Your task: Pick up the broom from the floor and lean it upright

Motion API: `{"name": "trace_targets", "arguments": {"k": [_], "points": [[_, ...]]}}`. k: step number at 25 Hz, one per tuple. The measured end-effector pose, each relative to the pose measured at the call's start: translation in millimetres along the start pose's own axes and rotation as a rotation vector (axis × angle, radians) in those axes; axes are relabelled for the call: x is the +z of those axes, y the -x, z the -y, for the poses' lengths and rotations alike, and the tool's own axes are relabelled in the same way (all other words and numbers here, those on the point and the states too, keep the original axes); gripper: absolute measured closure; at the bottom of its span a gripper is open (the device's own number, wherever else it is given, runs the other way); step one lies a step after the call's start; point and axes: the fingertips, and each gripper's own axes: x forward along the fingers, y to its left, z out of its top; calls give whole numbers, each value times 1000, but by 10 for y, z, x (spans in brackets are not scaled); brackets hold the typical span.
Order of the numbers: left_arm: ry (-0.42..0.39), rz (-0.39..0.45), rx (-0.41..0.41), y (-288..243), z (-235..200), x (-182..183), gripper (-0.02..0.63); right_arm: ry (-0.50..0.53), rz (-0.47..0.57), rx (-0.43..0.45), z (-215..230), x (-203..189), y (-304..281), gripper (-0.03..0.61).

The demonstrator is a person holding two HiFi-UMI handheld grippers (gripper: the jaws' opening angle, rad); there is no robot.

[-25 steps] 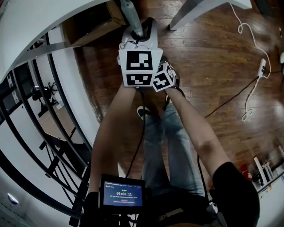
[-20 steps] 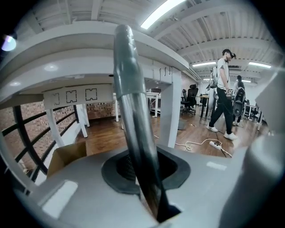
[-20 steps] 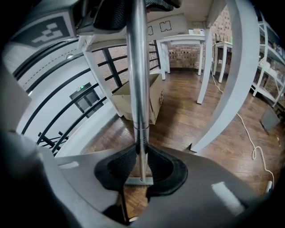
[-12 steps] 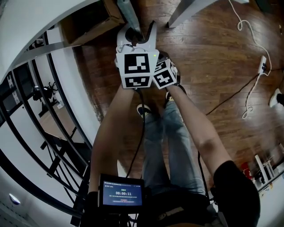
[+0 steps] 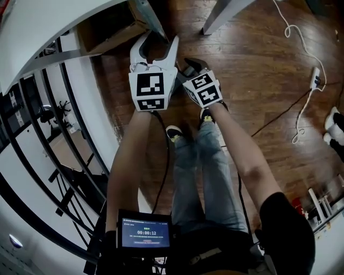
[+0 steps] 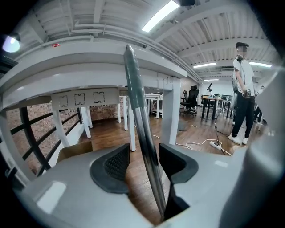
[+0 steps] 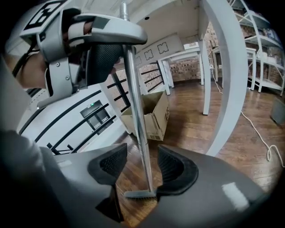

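Observation:
The broom stands upright, its silver handle [image 6: 142, 120] rising between my left gripper's [image 6: 142, 164] jaws to the white table's edge. In the right gripper view the handle [image 7: 136, 111] runs down to the broom head [image 7: 140, 194] on the wood floor. My left gripper's jaws are opening, and the pads stand clear of the handle on both sides. My right gripper [image 7: 140, 167], lower on the handle, is opening too, with the pole between its pads and neither pressing it. From the head view, the left gripper [image 5: 158, 40] and right gripper [image 5: 189, 64] sit side by side below the handle [image 5: 150, 19].
A white table [image 5: 54, 21] with a slanted leg [image 5: 226, 13] is overhead. An open cardboard box [image 7: 153, 113] stands beside the broom. Black railing [image 5: 54, 134] runs on the left. A power strip with white cable [image 5: 314, 80] lies at right. A person [image 6: 242, 102] stands far off.
Both grippers were closed on the handle and have let go of it. The left one has drifted left, the right one has risen and swung right. The broom stays standing.

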Motion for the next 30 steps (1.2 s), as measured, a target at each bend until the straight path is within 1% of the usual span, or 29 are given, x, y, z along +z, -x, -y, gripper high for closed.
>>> {"name": "trace_targets", "arguments": {"k": [1,4,10,12,15,17,19,20,21,22,23,24,25,27,28,30], "points": [[-8,3,-8,17,21,12,392,4,2,3,-37,5,8,359],[-27,14,-7,22,53,70,393,19,19,5,-84,70,14,359],[-24,-6,12,150,74,-21,390,38,58,-7,-75,62,171,359],[-34,-16,22,221,40,-28,390,33,70,-8,-81,113,259,359],[-26,-15,42,415,-31,-28,390,34,91,-24,-59,177,441,359],[-18,-16,61,668,-113,-95,391,40,105,-30,-61,193,618,360],[2,-33,81,1047,-195,-196,397,48,126,-30,-94,207,868,362],[23,-39,92,1294,-217,-225,412,48,139,-30,-124,212,1037,368],[47,-40,105,1572,-224,-226,446,44,154,-31,-162,221,1232,386],[72,-40,119,1865,-212,-201,493,41,167,-33,-211,236,1444,421],[97,-43,130,2152,-171,-159,585,39,177,-39,-273,251,1670,465],[128,-49,128,2406,-95,-104,595,42,185,-47,-343,264,1910,547],[162,-51,109,2603,13,-27,595,46,196,-54,-418,282,2155,575],[213,-14,42,2841,260,207,595,58,241,-51,-593,386,2608,575],[222,16,18,2961,386,339,595,71,265,-33,-737,455,2806,575],[241,65,3,3265,598,600,595,111,292,34,-1138,608,3135,575]]}}
